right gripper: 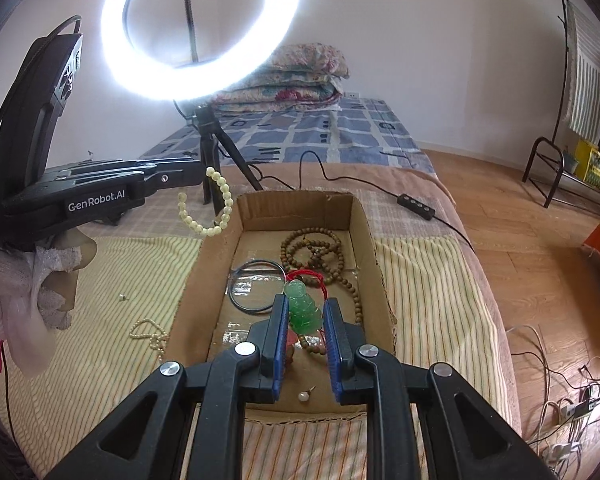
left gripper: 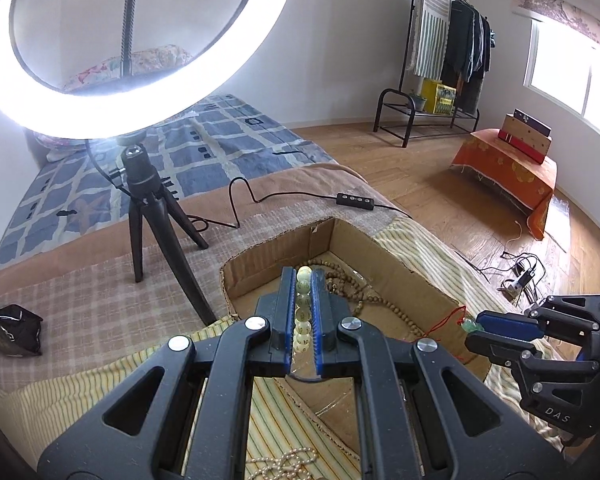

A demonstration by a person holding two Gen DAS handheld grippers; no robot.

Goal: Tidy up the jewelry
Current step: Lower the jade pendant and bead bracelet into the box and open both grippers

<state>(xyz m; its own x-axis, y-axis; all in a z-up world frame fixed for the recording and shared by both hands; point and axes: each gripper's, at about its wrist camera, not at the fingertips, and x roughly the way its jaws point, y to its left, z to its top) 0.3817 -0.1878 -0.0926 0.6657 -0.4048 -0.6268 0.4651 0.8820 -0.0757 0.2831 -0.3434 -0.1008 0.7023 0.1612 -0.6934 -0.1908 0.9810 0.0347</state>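
My left gripper (left gripper: 303, 276) is shut on a cream bead bracelet (left gripper: 303, 308) and holds it above the near-left corner of an open cardboard box (left gripper: 384, 248). In the right wrist view the bracelet (right gripper: 216, 210) hangs from the left gripper (right gripper: 202, 174) beside the box's left wall (right gripper: 220, 248). My right gripper (right gripper: 306, 300) is shut on a green jade pendant (right gripper: 303, 308) with a red cord (right gripper: 308, 274), held over the box. In the left wrist view the right gripper (left gripper: 474, 326) holds the pendant (left gripper: 470, 325) at the box's right wall. A brown wooden bead necklace (right gripper: 320, 254) and a dark bangle (right gripper: 256, 286) lie in the box.
A ring light (right gripper: 200, 28) on a small tripod (left gripper: 156, 216) stands behind the box, with its cable and remote (right gripper: 416, 204). A pearl necklace (right gripper: 148, 332) lies on the striped cloth left of the box. A small pearl earring (right gripper: 304, 396) lies in the box.
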